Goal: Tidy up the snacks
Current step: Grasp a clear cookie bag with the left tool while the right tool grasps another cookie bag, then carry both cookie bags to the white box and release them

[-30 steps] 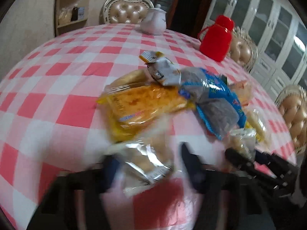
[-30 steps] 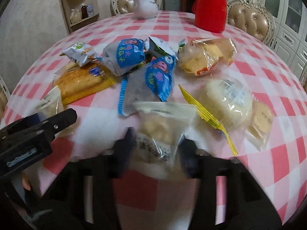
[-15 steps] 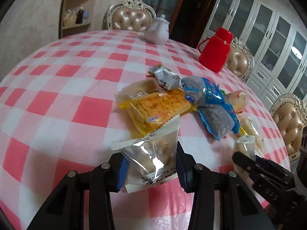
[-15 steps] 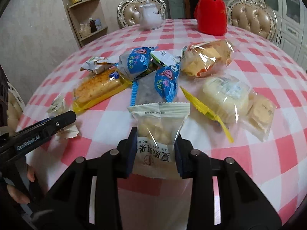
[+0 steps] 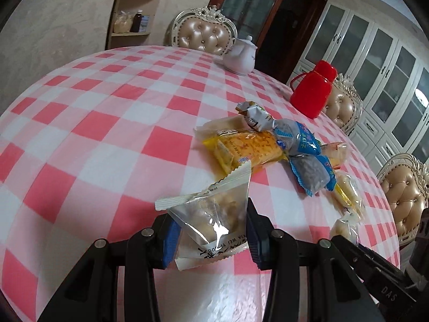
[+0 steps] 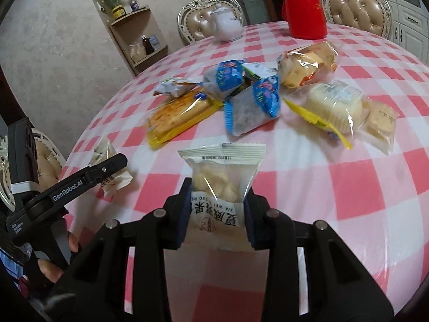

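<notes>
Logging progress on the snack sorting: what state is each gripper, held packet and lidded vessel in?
left gripper: shut on a clear snack packet, sealed, lifted.
right gripper: shut on a second clear packet, sealed.
red flask: capped, upright.
white teapot: lidded, upright.

A red flask (image 6: 304, 8) and white teapot (image 6: 228, 25) stand on the checked tablecloth (image 5: 107, 123).

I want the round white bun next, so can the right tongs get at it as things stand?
Probably not yet: the right tongs are shut on a clear snack packet. The way to the round white bun looks free otherwise, with bare tablecloth between.
</notes>
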Motion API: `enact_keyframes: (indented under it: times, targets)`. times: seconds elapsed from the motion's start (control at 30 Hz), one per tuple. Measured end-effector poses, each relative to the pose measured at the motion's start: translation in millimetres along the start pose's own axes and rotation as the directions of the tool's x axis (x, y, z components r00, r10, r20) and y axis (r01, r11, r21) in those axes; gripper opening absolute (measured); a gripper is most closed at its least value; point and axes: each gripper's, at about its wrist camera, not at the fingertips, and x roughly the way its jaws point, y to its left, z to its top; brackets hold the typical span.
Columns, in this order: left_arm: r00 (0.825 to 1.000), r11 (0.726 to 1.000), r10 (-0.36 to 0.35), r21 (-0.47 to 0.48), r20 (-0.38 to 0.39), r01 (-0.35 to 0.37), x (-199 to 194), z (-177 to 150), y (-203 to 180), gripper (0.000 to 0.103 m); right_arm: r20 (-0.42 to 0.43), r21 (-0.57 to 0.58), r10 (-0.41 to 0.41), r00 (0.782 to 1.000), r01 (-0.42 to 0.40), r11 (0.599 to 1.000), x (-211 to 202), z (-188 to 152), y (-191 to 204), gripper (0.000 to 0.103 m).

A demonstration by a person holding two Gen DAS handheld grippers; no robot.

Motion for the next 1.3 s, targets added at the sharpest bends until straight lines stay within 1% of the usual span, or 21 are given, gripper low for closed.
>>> enact_keyframes:
  times: [0.13, 0.33, 0.53, 0.7, 0.83, 0.97, 1.07, 1.23, 1.3]
  targets:
    - [1.0, 1.0, 0.006, -0.003, 0.014, -0.006, -14, -11, 6, 0.045, 0.003, -0.005, 0.002, 1.0, -0.002, 1.0, -5, -8, 9, 0.039]
    - [0.999, 0.999, 0.0, -0.037, 0.035, 0.001, -29, -20, 17, 0.045, 0.003, -0.018, 0.016, 1.0, -0.016, 1.0, -12, -22, 25, 0.039]
    - [0.996, 0.998, 0.002, -0.056, 0.084, 0.002, -51, -28, 25, 0.045, 0.031, -0.013, 0.058, 0.998, -0.057, 0.998, -27, -34, 38, 0.039]
    - [0.992, 0.997, 0.01, -0.073, 0.127, -0.001, -82, -44, 35, 0.045, 0.023, -0.023, 0.093, 0.995, -0.092, 0.995, -32, -48, 53, 0.039]
    - [0.994, 0.997, 0.016, -0.076, 0.11, -0.008, -104, -54, 47, 0.045, 0.02, -0.026, 0.116, 0.993, -0.116, 0.993, -34, -57, 63, 0.039]
    - [0.992, 0.997, 0.057, -0.054, 0.113, -0.051, -129, -57, 57, 0.045, 0.03, -0.029, 0.137, 0.99, -0.136, 0.99, -39, -64, 73, 0.039]
    - [0.989, 0.996, 0.089, -0.034, 0.114, -0.086, -149, -64, 70, 0.045, 0.031, -0.046, 0.17, 0.985, -0.168, 0.985, -45, -71, 86, 0.039]
    - [0.985, 0.991, 0.136, -0.021, 0.109, -0.134, -179, -85, 102, 0.045, 0.004, -0.124, 0.244, 0.97, -0.241, 0.962, -49, -89, 129, 0.039]
    - [0.982, 0.988, 0.157, -0.021, 0.109, -0.156, -191, -95, 117, 0.045, -0.019, -0.166, 0.275, 0.961, -0.274, 0.947, -49, -99, 152, 0.039]
